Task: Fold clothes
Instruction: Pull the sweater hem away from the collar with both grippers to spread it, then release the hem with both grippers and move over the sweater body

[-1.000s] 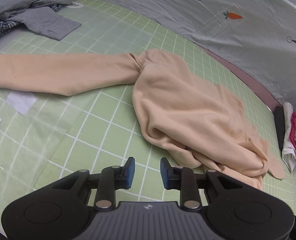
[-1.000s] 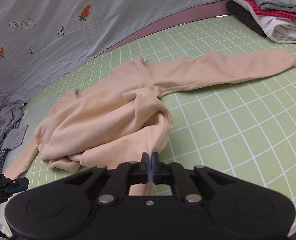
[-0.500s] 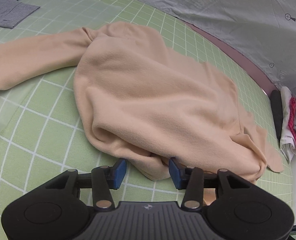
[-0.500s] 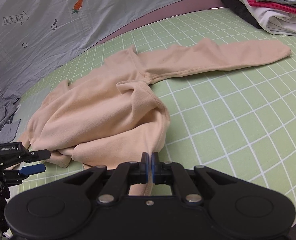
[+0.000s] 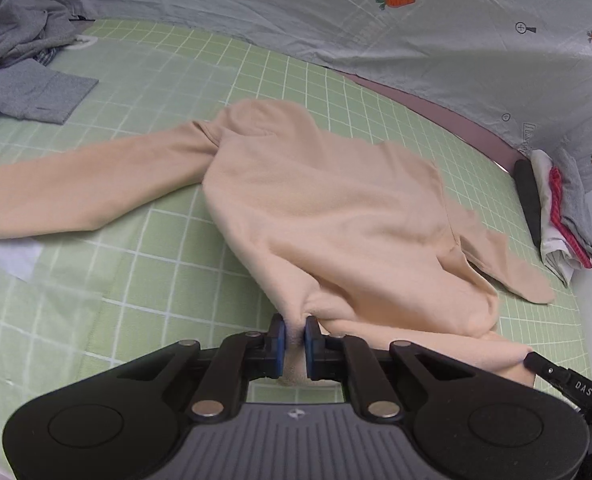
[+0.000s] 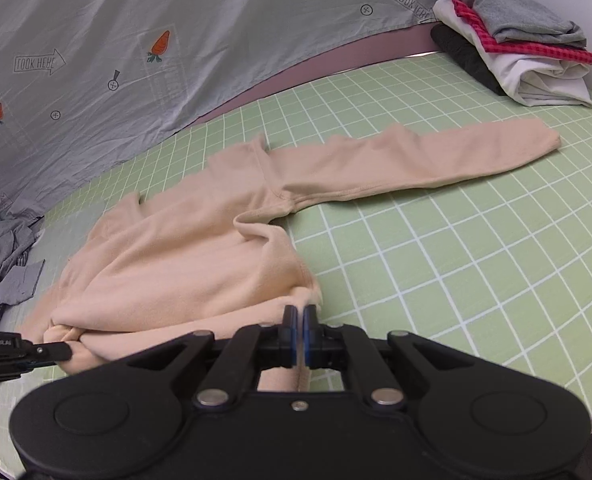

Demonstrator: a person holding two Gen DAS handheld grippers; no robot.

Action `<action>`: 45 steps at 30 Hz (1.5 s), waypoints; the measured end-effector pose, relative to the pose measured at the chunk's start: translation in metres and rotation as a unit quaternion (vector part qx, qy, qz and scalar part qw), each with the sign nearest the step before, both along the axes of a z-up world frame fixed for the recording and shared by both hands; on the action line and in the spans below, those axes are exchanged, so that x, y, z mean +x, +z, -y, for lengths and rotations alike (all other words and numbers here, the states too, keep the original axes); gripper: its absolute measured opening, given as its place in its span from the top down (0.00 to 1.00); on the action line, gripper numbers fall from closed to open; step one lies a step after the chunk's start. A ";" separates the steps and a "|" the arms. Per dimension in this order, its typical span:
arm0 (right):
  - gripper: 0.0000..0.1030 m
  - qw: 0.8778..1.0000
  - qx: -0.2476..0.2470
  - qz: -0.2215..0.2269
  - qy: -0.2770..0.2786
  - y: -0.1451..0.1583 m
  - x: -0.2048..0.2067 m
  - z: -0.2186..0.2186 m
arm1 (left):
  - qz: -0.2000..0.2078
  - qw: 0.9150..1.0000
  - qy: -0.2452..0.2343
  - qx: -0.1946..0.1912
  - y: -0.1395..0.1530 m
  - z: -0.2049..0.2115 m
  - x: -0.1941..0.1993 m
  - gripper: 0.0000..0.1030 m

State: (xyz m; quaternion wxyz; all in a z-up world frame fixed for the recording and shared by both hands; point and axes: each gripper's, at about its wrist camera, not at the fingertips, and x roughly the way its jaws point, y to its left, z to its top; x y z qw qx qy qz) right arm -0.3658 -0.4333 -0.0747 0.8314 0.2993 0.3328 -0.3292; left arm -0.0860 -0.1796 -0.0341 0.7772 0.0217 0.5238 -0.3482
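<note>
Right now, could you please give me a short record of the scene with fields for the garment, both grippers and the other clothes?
garment: peach long-sleeved top, crumpled on the green grid mat, sleeves spread
left gripper: closing on a bunch of the top's near edge
right gripper: shut on the top's near edge
folded stack: far corner of the mat
unfolded grey clothes: opposite far corner

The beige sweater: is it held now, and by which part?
Both grippers hold the beige sweater at its near edge: left gripper closing on one bunch, right gripper pinching another.
</note>
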 end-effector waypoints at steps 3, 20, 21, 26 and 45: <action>0.97 1.000 0.001 -0.001 -0.006 0.004 -0.011 -0.001 | 0.026 0.999 0.005 0.024 0.013 -0.027 -0.001 0.95; 0.49 0.993 0.051 -0.109 -0.006 -0.062 0.000 -0.019 | 0.001 0.993 0.012 0.114 -0.062 -0.041 -0.016 0.52; 0.50 0.992 0.054 -0.113 -0.005 -0.064 0.001 -0.019 | 0.002 0.993 0.008 0.116 -0.063 -0.040 -0.017 0.53; 0.94 0.992 0.073 -0.100 0.008 -0.067 0.003 -0.020 | 0.006 0.992 -0.015 0.124 -0.065 -0.036 -0.019 0.93; 0.59 0.995 0.023 -0.097 -0.008 -0.041 -0.026 -0.005 | 0.040 0.993 0.051 0.104 -0.030 -0.020 -0.021 0.35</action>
